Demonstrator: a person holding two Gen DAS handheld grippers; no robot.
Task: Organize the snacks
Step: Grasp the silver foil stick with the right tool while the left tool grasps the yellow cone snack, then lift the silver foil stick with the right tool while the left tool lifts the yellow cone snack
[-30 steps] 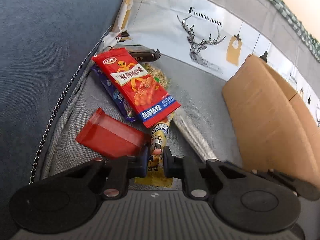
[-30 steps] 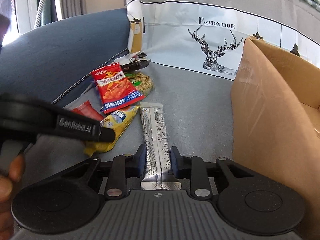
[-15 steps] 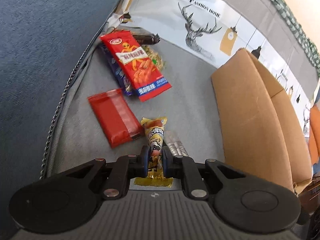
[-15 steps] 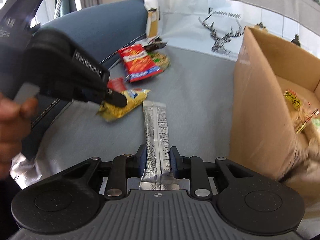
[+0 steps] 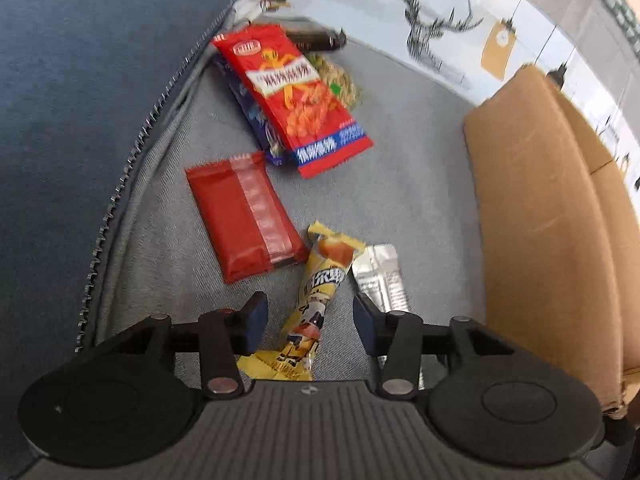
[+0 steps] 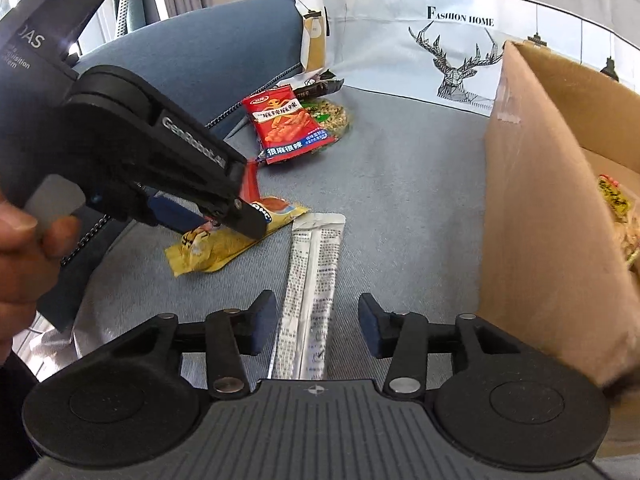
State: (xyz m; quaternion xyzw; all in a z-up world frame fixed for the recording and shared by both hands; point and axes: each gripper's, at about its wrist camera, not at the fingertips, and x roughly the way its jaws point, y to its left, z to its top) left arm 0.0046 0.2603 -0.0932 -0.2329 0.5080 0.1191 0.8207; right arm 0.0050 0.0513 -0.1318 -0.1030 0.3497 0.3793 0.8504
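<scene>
Two hand-held grippers are opening their jaws over a soft grey sofa seat (image 5: 408,200) with a woven cloth feel. The left hand-held gripper (image 5: 307,316) is standing partly wide, and a long yellow snack pack (image 5: 320,292) is lying flat between its blue pads without touching them. The pack is shiny and crinkly, thin like a stick. At two o'clock from it, a silver foil pack (image 5: 380,276) is lying just beside it. At ten o'clock, a flat red pack (image 5: 240,216) with a smooth, glossy skin is touching the yellow one at its corner. Farther off at twelve o'clock, a bigger red chips bag (image 5: 296,96) is resting on top of a dark blue wrapper (image 5: 252,116).

The right hand-held gripper (image 6: 318,328) is partly wide too. The silver foil pack (image 6: 312,292) is lying long and straight between its pads, which are not pressing it. At three o'clock, a brown cardboard box (image 6: 532,216) with stiff, plain walls is standing on the seat, and some snacks are showing inside it. At ten o'clock, a person's hand (image 6: 20,256) is gripping the handle of the left hand-held gripper.
</scene>
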